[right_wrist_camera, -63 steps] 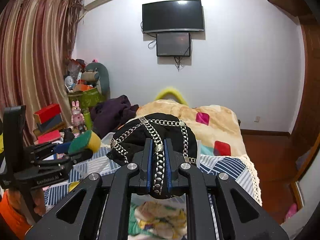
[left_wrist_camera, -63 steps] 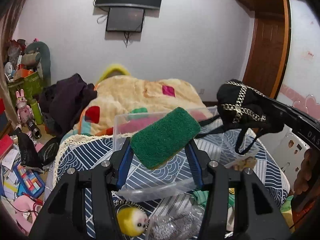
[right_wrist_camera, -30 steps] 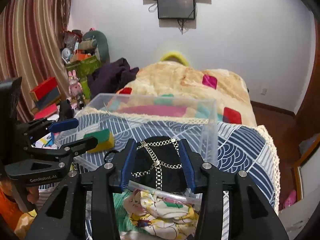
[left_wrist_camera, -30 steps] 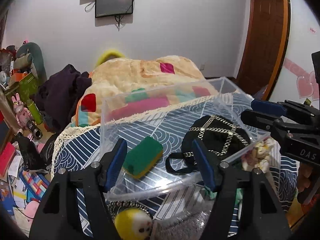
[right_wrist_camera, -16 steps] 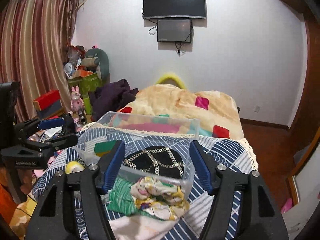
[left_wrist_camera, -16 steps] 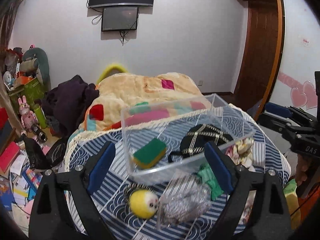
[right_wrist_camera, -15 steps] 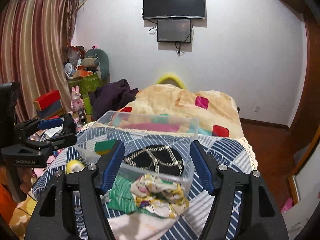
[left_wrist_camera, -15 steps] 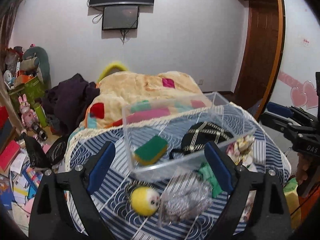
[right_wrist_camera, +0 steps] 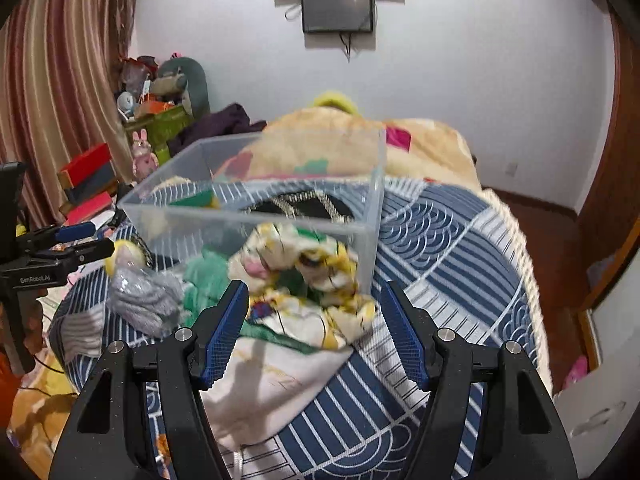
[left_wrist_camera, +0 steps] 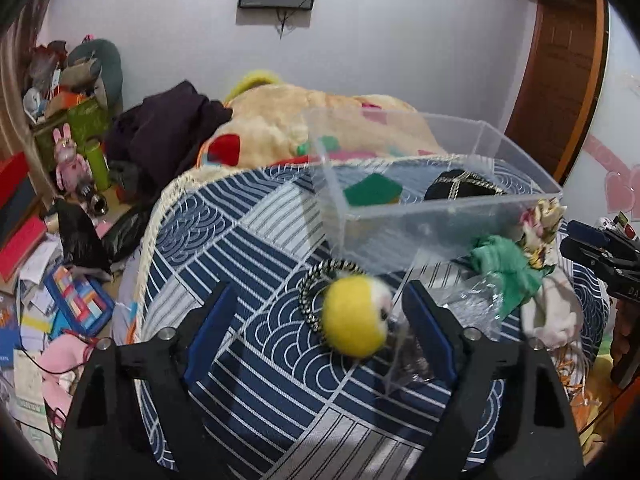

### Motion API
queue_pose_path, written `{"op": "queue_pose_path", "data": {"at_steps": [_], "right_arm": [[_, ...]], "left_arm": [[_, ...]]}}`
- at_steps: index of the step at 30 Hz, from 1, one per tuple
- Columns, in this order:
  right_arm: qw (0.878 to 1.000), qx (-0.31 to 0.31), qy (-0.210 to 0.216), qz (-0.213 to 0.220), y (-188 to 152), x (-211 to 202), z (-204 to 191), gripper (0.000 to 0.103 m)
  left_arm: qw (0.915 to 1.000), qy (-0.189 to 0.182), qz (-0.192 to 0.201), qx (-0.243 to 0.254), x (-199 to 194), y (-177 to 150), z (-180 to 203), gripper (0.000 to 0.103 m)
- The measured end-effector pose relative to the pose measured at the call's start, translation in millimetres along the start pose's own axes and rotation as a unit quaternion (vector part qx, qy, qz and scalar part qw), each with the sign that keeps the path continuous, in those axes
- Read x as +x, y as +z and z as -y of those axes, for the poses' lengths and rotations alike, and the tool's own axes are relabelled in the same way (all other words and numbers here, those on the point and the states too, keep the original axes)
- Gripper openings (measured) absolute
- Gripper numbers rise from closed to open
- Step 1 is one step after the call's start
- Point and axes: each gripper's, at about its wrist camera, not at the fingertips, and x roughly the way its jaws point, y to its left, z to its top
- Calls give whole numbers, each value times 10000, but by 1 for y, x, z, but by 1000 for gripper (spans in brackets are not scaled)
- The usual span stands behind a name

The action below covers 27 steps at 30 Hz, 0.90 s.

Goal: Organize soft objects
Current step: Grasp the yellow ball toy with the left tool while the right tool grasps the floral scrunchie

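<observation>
We hold our left gripper spread wide around the yellow toy, not touching it. Our right gripper gapes, empty, just near of the floral cloth. The clear bin sits farther on the bed, with the sponge at its left and the black hat at its right.

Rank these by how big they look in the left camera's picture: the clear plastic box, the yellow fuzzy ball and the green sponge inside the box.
1. Clear plastic box, plainly largest.
2. Yellow fuzzy ball.
3. Green sponge.

The ball lies much nearer the camera than the sponge, so their true order is unsure.
</observation>
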Motion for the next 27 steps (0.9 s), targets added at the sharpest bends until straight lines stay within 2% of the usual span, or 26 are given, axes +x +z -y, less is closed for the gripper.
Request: {"op": "queue_pose_path", "data": {"at_steps": [5,9,10,12,14,15,17,20,27], "right_arm": [[9998,185,-47,-37,-1,4,7,65],[9996,183,-10,-211,-1,14,9,64],[9994,227,59,-251,-2,16,10,58],[9984,346,303,-332,-6,18,11,48],[9979,399,405,-321,-9,15,11,36],[9982,383,383,-266,-9,12,11,34],[9987,325,313,-231,-10,7,10,17],[9990,290,323,-122,-10,-1,10,12],[9992,186,280,220,-11,-26,8,9]], "left_arm": [[9994,-279,-187,-130,16,-9,-2,70],[9980,-570,-203,-159,18,-11,4,49],[9976,-636,-216,-156,19,-13,5,42],[9970,-718,-251,-127,19,-14,8,37],[9975,-665,-211,-81,18,-16,11,37],[9977,-646,-194,-77,16,-17,11,36],[9978,-624,-179,-92,13,-18,12,36],[9981,-591,-134,-101,4,-21,14,36],[9983,-553,167,-9,-26,-15,15,36]]}}
